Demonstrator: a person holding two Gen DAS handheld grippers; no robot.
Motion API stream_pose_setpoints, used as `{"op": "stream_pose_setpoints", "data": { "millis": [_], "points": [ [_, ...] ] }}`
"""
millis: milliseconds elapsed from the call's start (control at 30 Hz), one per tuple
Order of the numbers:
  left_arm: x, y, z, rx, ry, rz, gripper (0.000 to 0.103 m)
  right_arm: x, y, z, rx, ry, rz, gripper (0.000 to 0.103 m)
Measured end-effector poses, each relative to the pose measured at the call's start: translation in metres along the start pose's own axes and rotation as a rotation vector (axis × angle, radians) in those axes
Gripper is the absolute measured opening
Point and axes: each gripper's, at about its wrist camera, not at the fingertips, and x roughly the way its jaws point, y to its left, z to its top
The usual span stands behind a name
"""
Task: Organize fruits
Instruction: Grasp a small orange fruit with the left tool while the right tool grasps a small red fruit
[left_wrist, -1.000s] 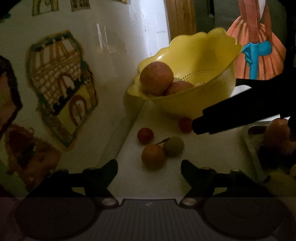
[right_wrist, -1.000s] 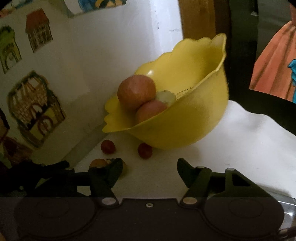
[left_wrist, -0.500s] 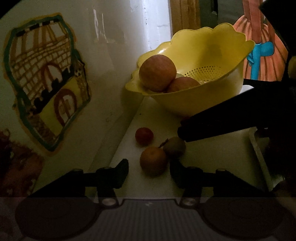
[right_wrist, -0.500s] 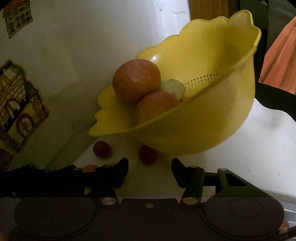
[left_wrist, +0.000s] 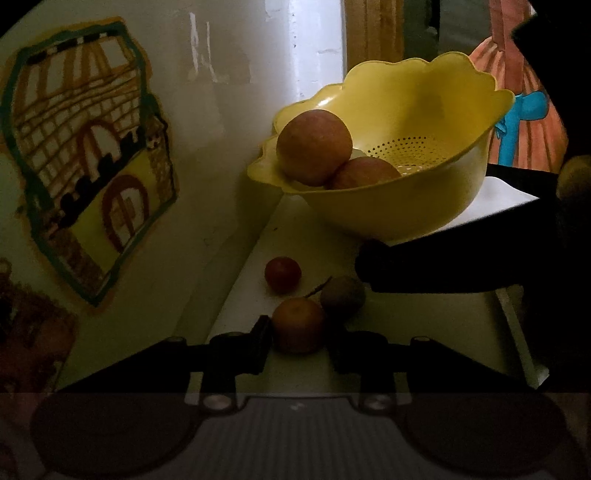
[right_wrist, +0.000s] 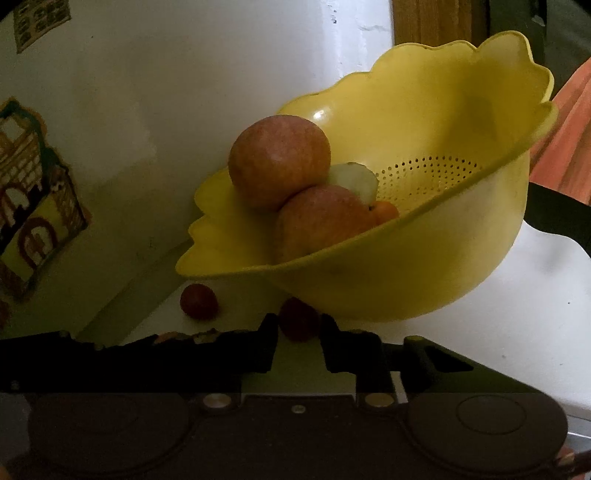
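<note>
A yellow colander stands on the white table against the wall, holding two apples. In front of it lie a small red fruit, a greenish-brown fruit with a stem and a small orange fruit. My left gripper is shut on the orange fruit, which rests on the table. In the right wrist view my right gripper is shut on another small red fruit under the colander rim. A second red fruit lies to its left.
The wall on the left carries a child's house drawing. A metal tray edge shows at the right. A pale fruit piece and a small orange also lie in the colander. White tabletop stretches to the right.
Both grippers moved forward and down. The left jaws narrowed around the orange fruit. The right jaws narrowed around the red fruit under the colander.
</note>
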Motion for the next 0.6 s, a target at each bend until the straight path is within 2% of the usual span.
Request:
{"op": "stream_pose_setpoints", "data": {
  "millis": [333,600],
  "points": [
    [-0.024,-0.002,-0.012,-0.024,0.006,-0.014,0.034,-0.034,0.000,-0.020,-0.005,0.030,0.034,0.024],
    [-0.054,-0.017,-0.016,-0.024,0.002,-0.058,0.034,-0.088,-0.011,-0.038,0.033,-0.017,0.062,0.024]
  ]
}}
